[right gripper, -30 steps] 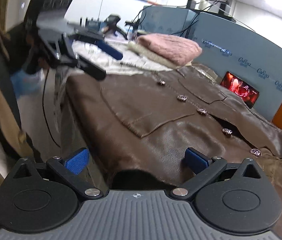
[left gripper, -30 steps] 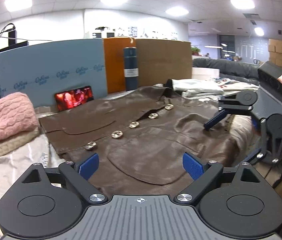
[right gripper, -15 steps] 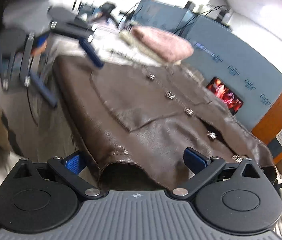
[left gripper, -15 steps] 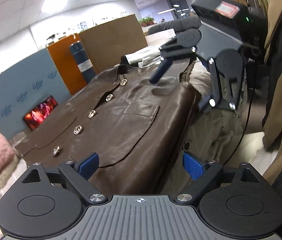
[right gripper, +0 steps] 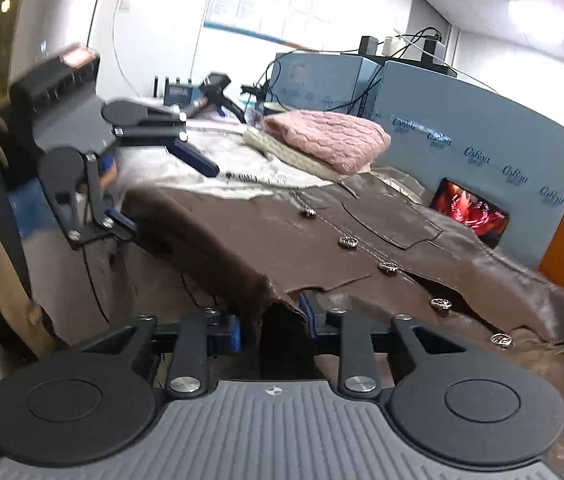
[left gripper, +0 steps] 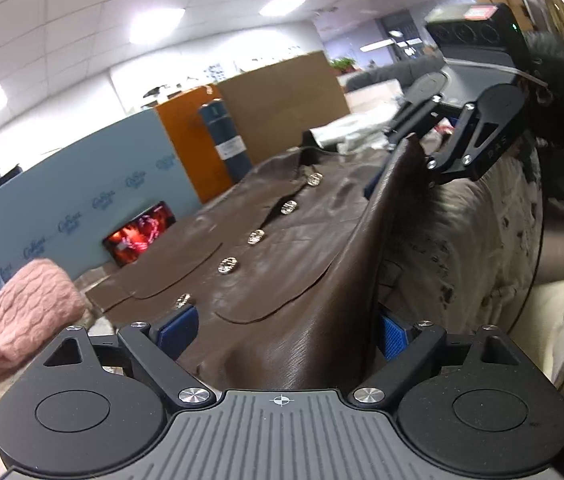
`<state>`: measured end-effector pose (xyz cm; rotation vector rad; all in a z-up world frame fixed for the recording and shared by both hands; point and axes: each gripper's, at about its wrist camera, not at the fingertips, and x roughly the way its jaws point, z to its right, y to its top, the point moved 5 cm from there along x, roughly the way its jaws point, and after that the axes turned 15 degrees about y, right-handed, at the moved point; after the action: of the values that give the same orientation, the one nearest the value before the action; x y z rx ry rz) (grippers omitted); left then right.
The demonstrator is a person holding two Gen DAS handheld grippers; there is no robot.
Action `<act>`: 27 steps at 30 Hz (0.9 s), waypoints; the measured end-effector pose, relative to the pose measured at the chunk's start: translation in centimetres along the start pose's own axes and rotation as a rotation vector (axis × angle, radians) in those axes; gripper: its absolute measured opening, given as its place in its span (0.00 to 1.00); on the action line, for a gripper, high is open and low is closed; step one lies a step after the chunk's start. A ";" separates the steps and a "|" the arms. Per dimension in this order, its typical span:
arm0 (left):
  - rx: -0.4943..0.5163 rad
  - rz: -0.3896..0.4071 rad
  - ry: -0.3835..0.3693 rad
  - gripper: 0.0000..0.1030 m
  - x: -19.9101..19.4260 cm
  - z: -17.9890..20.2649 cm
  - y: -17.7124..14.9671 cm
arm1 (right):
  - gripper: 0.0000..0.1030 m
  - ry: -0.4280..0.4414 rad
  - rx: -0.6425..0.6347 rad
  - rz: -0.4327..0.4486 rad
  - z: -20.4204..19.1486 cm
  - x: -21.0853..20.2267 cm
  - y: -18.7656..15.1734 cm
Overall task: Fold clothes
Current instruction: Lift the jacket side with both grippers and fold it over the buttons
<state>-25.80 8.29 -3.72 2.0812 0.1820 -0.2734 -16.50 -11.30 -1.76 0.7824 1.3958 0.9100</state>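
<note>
A brown leather jacket [left gripper: 282, 248] with metal buttons lies front up on the table. In the left wrist view its near edge sits between the wide-apart blue pads of my left gripper [left gripper: 285, 332], which is open. My right gripper [left gripper: 405, 160] pinches the jacket's side edge at the upper right and holds it raised in a ridge. In the right wrist view the jaws of my right gripper [right gripper: 270, 322] are closing, with a fold of the jacket [right gripper: 361, 216] hem pressed between the pads. The left gripper [right gripper: 170, 198] stands open at the far corner.
A pink knit sweater [left gripper: 22, 312] lies folded on a cream one [right gripper: 282, 152] at the table's end. A blue foam board [right gripper: 461, 128], a phone with a red screen [left gripper: 140, 234], a dark cylinder [left gripper: 226, 140] and cardboard [left gripper: 282, 100] line the back. A patterned sheet [left gripper: 461, 240] drapes over the table edge.
The right gripper's jaws went from wide apart to pinched on the jacket hem, and that edge now stands lifted. The left gripper rolled, and the jacket's edge now lies between its jaws.
</note>
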 end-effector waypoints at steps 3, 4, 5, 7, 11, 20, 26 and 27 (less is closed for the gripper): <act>-0.020 0.021 0.024 0.90 0.3 -0.6 0.0 | 0.17 0.032 0.065 0.077 0.8 -1.1 0.4; -0.023 0.028 0.033 0.90 0.4 -0.8 0.0 | 0.17 0.040 0.085 0.100 1.1 -1.4 0.5; -0.020 0.027 0.038 0.90 0.6 -0.9 -0.1 | 0.16 0.047 0.104 0.124 1.3 -1.8 0.6; -0.018 0.020 0.051 0.90 0.9 -1.2 -0.3 | 0.16 0.057 0.144 0.165 1.9 -2.4 0.7; -0.057 0.015 0.065 0.90 1.3 -1.9 -0.7 | 0.16 0.072 0.191 0.196 2.5 -3.2 0.9; -0.268 0.113 -0.107 0.90 2.2 -4.3 1.2 | 0.48 0.070 0.150 0.102 2.0 -1.5 1.0; -0.388 0.103 -0.223 0.66 2.9 -5.0 0.8 | 0.48 0.040 0.172 0.062 2.8 -0.6 0.4; -0.386 0.103 -0.248 0.54 3.0 -4.8 0.8 | 0.50 0.030 0.173 0.055 2.8 -0.6 0.3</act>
<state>-22.18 12.10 -1.47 1.6523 -0.0231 -0.3972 -13.69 -11.49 -1.11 0.9447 1.4999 0.8538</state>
